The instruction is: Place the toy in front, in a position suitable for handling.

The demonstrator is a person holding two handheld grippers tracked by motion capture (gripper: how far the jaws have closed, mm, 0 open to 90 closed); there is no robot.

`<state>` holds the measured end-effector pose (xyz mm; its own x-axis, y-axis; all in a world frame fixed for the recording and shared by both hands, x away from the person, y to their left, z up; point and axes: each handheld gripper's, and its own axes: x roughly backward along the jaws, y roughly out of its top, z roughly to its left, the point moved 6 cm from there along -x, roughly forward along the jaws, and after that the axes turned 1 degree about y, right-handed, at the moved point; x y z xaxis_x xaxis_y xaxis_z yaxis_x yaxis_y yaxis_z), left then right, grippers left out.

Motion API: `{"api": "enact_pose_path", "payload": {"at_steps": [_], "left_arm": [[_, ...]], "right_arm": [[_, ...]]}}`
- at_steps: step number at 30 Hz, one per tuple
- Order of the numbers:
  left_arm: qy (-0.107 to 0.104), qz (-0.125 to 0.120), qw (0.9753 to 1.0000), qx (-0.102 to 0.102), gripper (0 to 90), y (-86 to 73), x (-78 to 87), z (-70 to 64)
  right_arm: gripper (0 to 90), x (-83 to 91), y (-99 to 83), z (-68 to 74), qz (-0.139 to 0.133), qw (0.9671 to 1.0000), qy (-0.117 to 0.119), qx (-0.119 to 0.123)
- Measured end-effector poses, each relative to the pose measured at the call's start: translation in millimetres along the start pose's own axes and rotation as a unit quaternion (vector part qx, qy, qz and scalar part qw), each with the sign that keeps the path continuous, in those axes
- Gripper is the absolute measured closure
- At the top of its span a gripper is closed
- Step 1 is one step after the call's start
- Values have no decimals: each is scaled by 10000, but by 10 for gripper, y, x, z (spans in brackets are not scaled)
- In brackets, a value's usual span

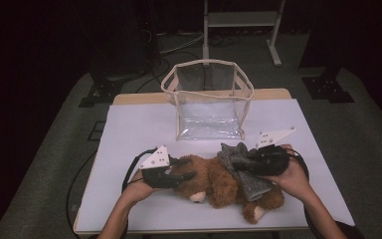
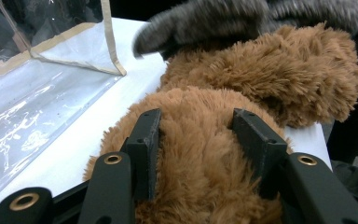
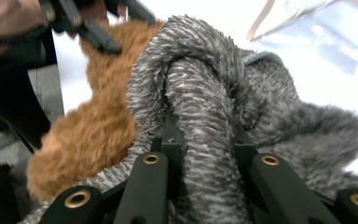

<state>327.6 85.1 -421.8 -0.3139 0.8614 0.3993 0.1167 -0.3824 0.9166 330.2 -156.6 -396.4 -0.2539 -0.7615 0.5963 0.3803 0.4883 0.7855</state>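
Here the left gripper (image 1: 181, 175) is clamping the teddy bear's (image 1: 214, 181) head, lying on the desk (image 1: 129, 129) before the clear bag (image 1: 209, 99); the right gripper (image 3: 200, 140) is pinching its grey scarf (image 3: 205, 93); pulling there is risking the scarf sliding off; the right gripper view is revealing the knot.

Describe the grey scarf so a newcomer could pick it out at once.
Start at the white table and the clear plastic bag standing at its far side. In front of it lies a brown teddy bear. The grey scarf is knotted around the bear, fuzzy and streaked grey against brown fur, with the right gripper shut on it.
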Motion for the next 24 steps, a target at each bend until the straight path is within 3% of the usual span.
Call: {"api": "enact_pose_path", "payload": {"at_steps": [4, 6, 9, 12, 17, 24], "left_arm": [[64, 47, 9999, -78, 513, 0, -8, -13], [75, 51, 9999, -103, 501, 2, -13, -13], [12, 23, 10000, -63, 484, -17, -10, -13], [27, 0, 10000, -31, 483, -18, -8, -10], [38, 14, 10000, -59, 481, -17, -5, -12], [2, 62, 9999, -79, 471, -21, 11, -19]], "right_arm": [[742, -99, 60, 152, -34, 9998, 138, 155], [741, -190, 107, 326, 51, 9985, 409, 356], [740, -285, 99, 471, 266, 9968, 370, 657], [741, -219, 84, 425, 172, 9976, 334, 577], [738, -28, -16, 258, -5, 9993, 76, 359], [738, 275, -305, 271, -126, 9991, -337, 220]]}}
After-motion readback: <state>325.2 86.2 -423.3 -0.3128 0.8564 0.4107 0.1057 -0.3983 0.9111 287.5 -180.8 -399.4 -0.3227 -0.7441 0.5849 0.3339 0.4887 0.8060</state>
